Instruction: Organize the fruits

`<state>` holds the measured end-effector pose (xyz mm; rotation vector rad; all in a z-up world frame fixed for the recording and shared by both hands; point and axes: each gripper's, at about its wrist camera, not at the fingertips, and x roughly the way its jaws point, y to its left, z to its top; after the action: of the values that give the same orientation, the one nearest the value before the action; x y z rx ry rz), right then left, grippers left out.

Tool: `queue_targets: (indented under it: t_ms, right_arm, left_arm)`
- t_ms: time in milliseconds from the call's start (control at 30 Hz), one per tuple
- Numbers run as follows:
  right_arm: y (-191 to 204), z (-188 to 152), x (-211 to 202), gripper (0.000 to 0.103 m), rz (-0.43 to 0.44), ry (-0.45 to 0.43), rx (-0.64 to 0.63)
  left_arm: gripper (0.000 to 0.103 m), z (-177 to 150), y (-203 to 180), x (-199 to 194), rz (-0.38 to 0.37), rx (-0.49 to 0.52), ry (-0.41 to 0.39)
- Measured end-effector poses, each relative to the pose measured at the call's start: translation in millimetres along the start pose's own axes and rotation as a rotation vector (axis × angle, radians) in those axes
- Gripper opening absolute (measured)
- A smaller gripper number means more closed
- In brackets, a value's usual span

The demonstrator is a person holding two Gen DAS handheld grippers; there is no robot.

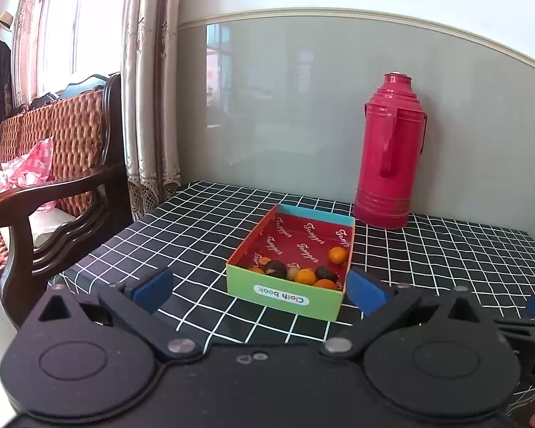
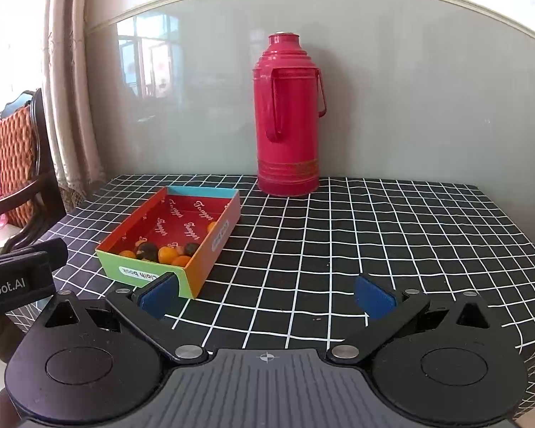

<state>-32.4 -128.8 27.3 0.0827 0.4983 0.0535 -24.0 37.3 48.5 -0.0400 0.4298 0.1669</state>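
Near the counter's (image 2: 374, 235) left edge, a shallow red-lined cardboard box (image 1: 290, 249) holds small orange and dark fruits (image 1: 305, 274); both tools, left tool (image 1: 258, 290) and right tool (image 2: 267, 294), hover spread, empty.

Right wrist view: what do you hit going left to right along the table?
Left gripper at the frame edge → cardboard box holding the fruits → red thermos → bare checkered tablecloth. The wicker chair stands off the table, further left.
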Motion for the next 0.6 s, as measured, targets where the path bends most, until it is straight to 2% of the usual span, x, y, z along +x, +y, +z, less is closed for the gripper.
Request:
queue_targets:
  t_ms: [600]
  right_arm:
    - [-3.1,0.0,1.0,0.103,-0.011,-0.001,0.014]
  left_arm:
    - [0.097,-2.2,-2.7,3.8,-0.016,0.028,0.016]
